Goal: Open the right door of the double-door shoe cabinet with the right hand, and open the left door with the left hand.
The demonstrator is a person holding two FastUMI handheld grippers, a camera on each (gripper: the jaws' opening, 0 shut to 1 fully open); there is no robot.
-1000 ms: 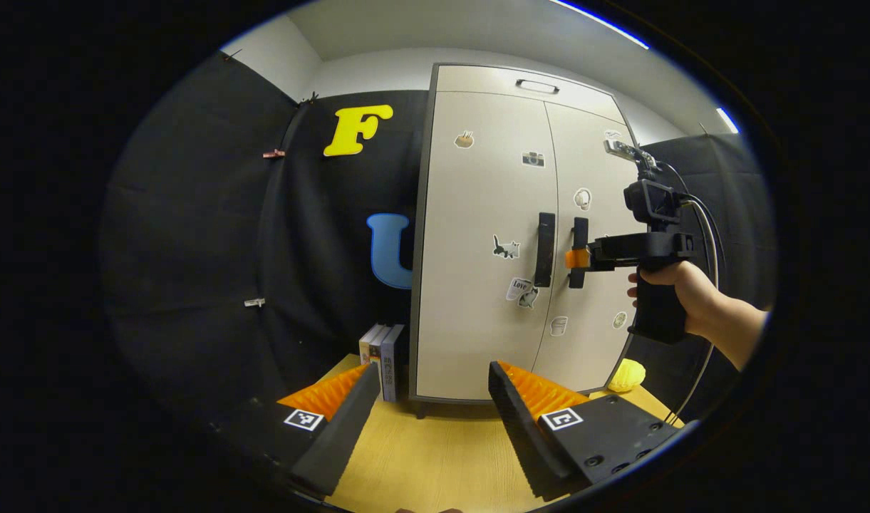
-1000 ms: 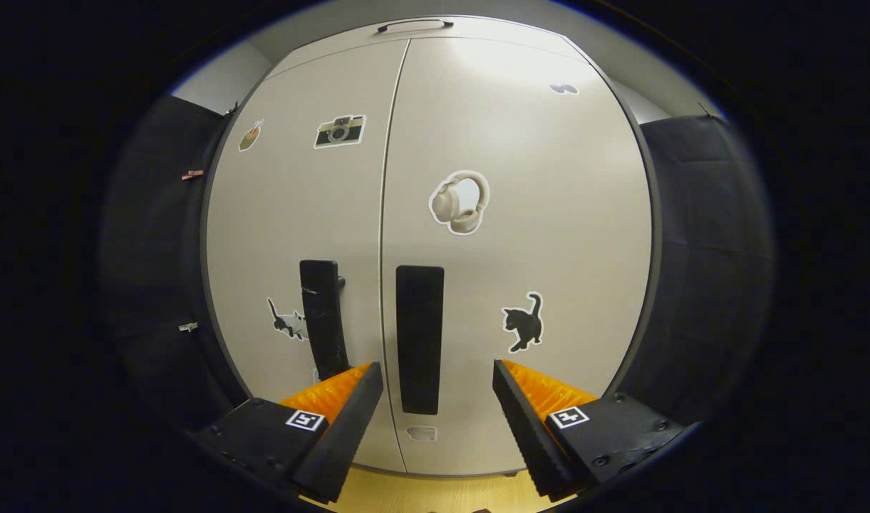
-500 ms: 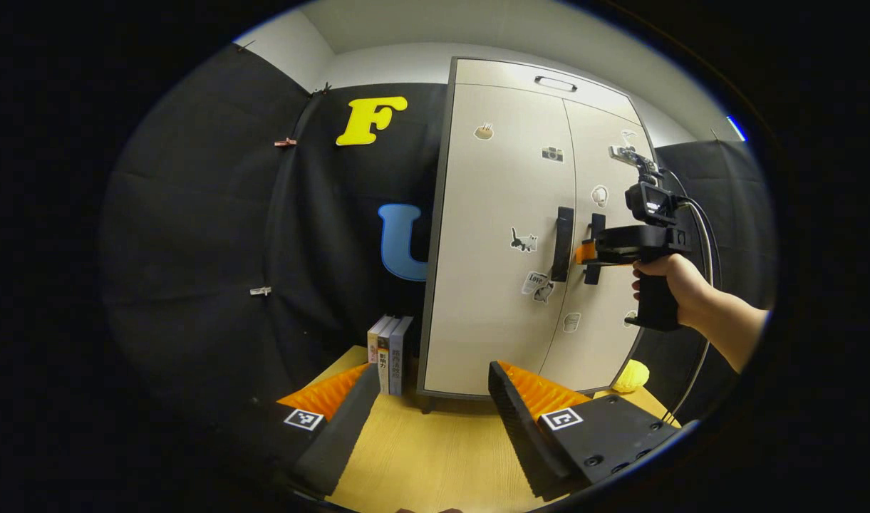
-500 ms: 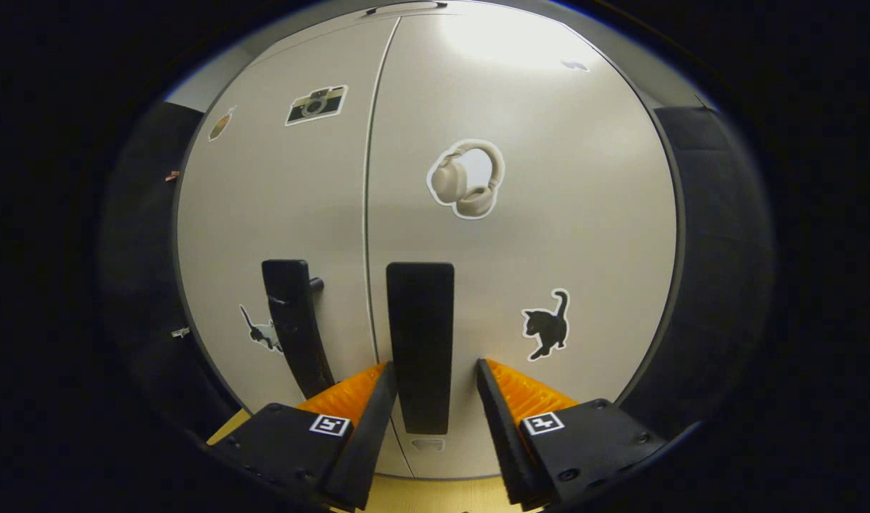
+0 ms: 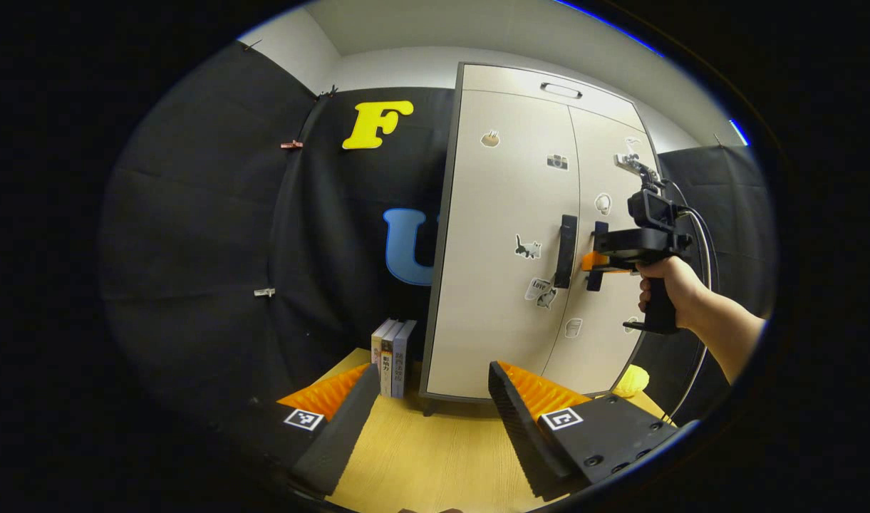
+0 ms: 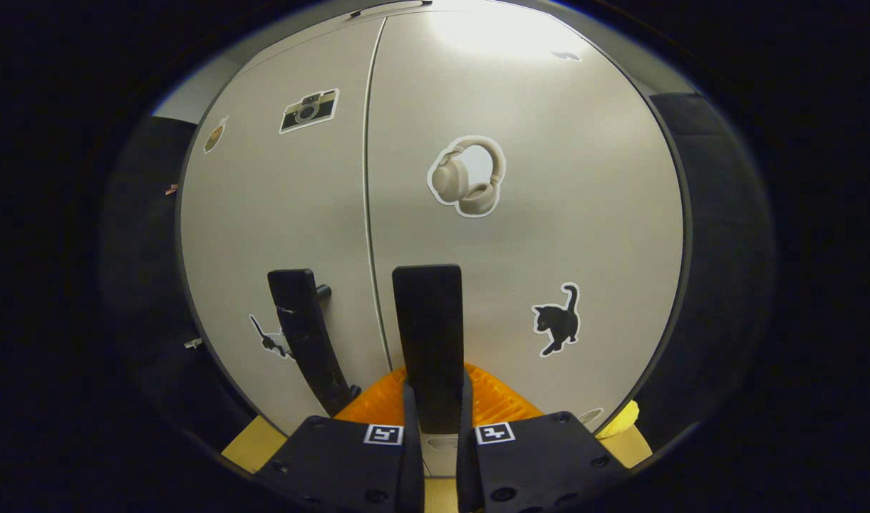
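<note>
A: Where does the shoe cabinet (image 5: 506,235) stand?

B: It stands upright at the far edge of the wooden table (image 5: 435,456), both doors flush and closed. In the right gripper view the right door (image 6: 549,214) carries a headphone sticker (image 6: 468,176) and a black cat sticker (image 6: 557,318); the left door (image 6: 278,214) carries a camera sticker (image 6: 308,110).

A: And the right gripper (image 6: 433,406)?

B: Its two fingers are clenched on the right door handle (image 6: 429,335), pressing its lower part from either side. In the left gripper view the same gripper (image 5: 597,261) sits at that handle, gripped by a hand (image 5: 673,281) reaching in from the right.

A: What of the left door handle (image 6: 303,335)?

B: It hangs free, just left of the seam between the doors, with nothing touching it.

A: And the left gripper (image 5: 435,413)?

B: Released, its fingers spread wide over the near part of the table, well apart from the cabinet.

A: Anything else on the table?

B: A few books (image 5: 392,356) stand upright just left of the cabinet's foot, and a yellow object (image 5: 630,380) lies by its right corner; what it is cannot be told.
</note>
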